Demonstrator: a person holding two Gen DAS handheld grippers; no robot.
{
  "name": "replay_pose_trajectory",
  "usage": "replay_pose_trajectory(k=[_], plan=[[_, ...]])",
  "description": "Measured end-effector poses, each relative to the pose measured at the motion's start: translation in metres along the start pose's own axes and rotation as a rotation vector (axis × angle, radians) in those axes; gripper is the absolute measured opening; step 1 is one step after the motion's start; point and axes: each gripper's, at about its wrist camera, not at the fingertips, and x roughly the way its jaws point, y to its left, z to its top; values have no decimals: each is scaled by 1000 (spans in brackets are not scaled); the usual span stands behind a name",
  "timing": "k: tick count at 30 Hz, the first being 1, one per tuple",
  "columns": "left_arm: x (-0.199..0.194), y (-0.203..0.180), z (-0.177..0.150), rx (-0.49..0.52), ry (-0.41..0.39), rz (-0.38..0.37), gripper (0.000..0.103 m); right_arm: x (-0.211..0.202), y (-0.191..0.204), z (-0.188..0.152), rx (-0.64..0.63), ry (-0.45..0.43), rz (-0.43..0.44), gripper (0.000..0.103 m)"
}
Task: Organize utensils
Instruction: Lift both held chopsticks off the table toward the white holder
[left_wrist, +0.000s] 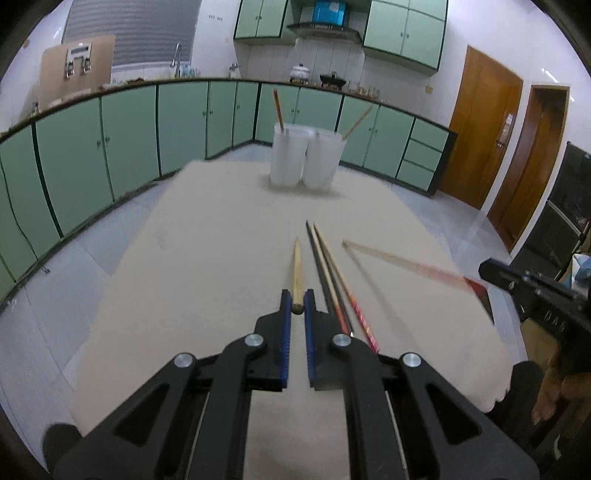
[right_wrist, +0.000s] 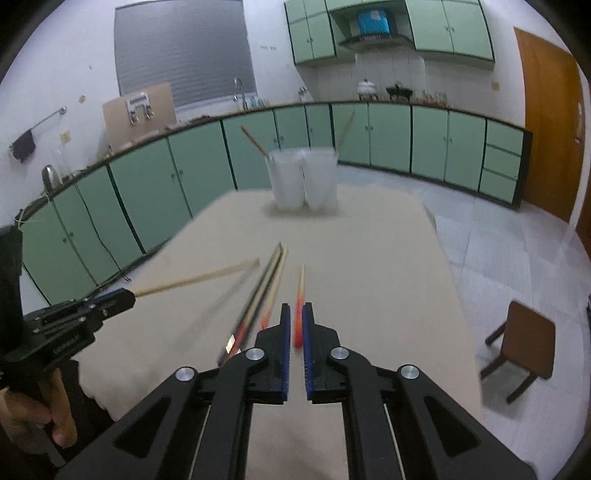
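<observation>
My left gripper (left_wrist: 296, 295) is shut on a plain wooden chopstick (left_wrist: 297, 269) and holds it above the table; it also shows at the left of the right wrist view (right_wrist: 123, 295) with that chopstick (right_wrist: 199, 277). My right gripper (right_wrist: 293, 310) is shut on a red-ended chopstick (right_wrist: 300, 295), which shows from the left wrist view (left_wrist: 406, 263). Three chopsticks (left_wrist: 332, 280) lie side by side on the table, also seen in the right wrist view (right_wrist: 264, 288). Two white cups (left_wrist: 304, 155) stand at the table's far end, one chopstick in each.
The table (left_wrist: 207, 236) is covered with a beige cloth. A brown wooden stool (right_wrist: 524, 339) stands on the floor to the right. Green kitchen cabinets (left_wrist: 129, 129) line the far walls.
</observation>
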Motion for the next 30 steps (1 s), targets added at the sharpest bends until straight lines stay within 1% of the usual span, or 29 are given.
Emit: replay_pose_trajectory(k=[5,8,10,11,14,15,17,19,24,30], plan=[[-17,2,33,18,-33,-11,6,-12,5,43,-54,-15,19,6],[-23,1,44,34,-61,-3,6,-13,5,49,-73,-32,15,6],[-23,3,43,28,-64,-3,6,-8,-2,40,-47,-21,40,8],[-22,4,42,22,-62,-3,6,-3,-7,28,-29,-14,41,10],[-19,7,36,6,-47,-9,6,19,-17,-25,-7,55,15,16],[-18,7,36,7,-45,-9,6,27,-20,-46,3,93,8,17],[-18,7,38,7,-45,-8,6,35,-20,-76,-8,125,-5,18],[-19,8,41,10,-51,-6,6,39,-19,-93,-20,146,-3,21],[-16,9,46,15,-47,1,6,53,-23,-110,7,187,-6,20],[-14,8,45,21,-39,8,6,59,-24,-106,-5,176,11,19]])
